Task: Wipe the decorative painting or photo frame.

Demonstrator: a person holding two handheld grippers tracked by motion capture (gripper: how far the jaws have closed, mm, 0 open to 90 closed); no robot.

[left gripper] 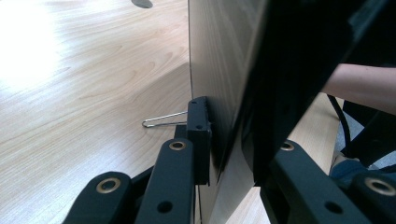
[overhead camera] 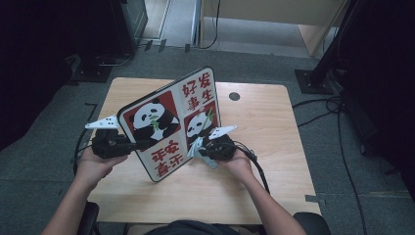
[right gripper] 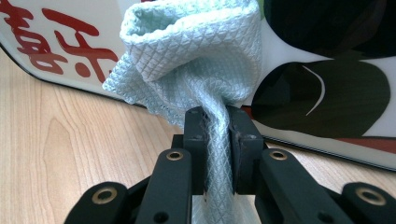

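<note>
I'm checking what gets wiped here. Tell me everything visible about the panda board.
The panda board is a flat, glossy, rounded-corner panel with a black rim, two panda pictures and red Chinese characters on white and red fields. It stands tilted on one lower corner on the wooden table. The left gripper clamps its edge; the pale cloth in the right gripper touches its face.

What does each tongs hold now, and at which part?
The left tongs clamp the panda board at its left edge. The right tongs pinch a bunched part of the pale-green cloth.
</note>
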